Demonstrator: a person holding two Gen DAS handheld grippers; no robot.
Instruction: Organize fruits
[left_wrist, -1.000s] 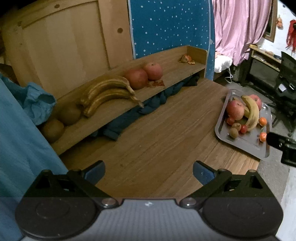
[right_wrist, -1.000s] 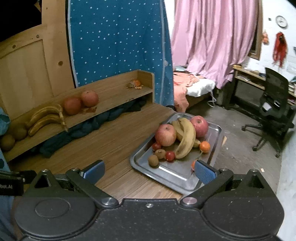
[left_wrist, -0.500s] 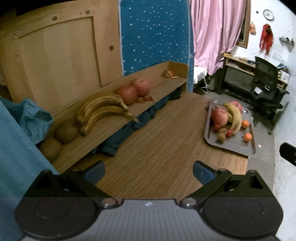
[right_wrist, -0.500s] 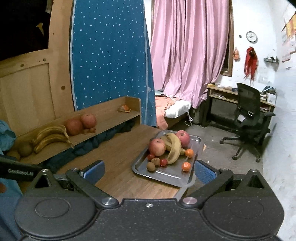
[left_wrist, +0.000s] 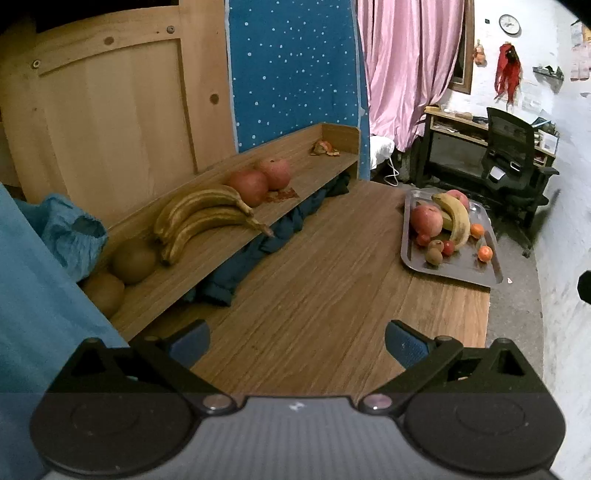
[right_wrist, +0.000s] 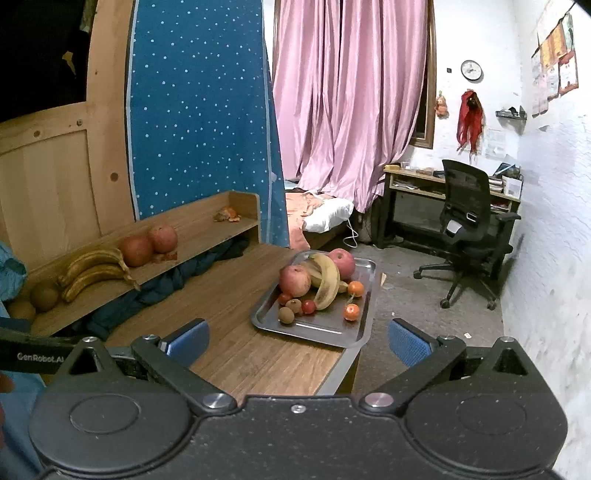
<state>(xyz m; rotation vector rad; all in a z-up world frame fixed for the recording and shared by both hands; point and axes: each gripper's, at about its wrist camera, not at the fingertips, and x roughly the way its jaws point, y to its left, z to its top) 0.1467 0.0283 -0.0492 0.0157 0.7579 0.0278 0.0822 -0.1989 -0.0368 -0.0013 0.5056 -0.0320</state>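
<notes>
Farther back now: fruit-heaped tray (right_wrist: 364, 334)

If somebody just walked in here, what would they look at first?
Probably the shiny metal tray at the table's near corner, heaped with a yellow banana, red apples and little oranges. Next, the brown-skinned bananas lying on the long wooden shelf against the wall, beside two big red fruits. Behind it all hangs a bright pink curtain.

The fruit is carried on a glossy rectangular grey metal tray (right_wrist: 364, 334); a matt, grained brown wooden surface (left_wrist: 314, 295) is seen beneath.
</notes>
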